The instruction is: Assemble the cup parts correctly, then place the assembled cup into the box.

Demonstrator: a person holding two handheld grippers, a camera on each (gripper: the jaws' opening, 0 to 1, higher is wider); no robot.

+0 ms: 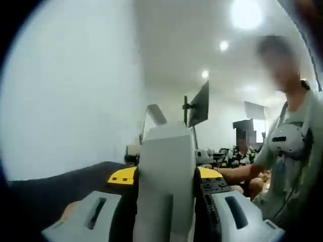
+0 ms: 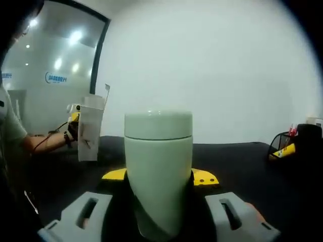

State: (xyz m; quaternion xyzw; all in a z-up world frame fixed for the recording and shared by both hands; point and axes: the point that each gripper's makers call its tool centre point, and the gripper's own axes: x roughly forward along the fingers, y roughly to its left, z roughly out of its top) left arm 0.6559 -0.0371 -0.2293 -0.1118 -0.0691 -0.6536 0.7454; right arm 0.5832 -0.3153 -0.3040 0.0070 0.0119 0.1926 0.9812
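In the right gripper view, a pale green cup (image 2: 158, 166) with its lid on stands upright between the jaws of my right gripper (image 2: 159, 214), which is shut on it. To the left, a white box (image 2: 92, 128) with an open top flap is held above the black table; the left gripper (image 2: 74, 119) shows behind it. In the left gripper view the same white box (image 1: 166, 176) sits upright between the jaws of my left gripper (image 1: 165, 212), shut on it, with its flap (image 1: 155, 114) raised.
A black table (image 2: 237, 161) runs under both grippers, with a white wall behind. A black pen holder (image 2: 298, 143) with a yellow item stands at the far right. A person (image 1: 290, 146) sits to the right in the left gripper view, near a monitor (image 1: 199, 105).
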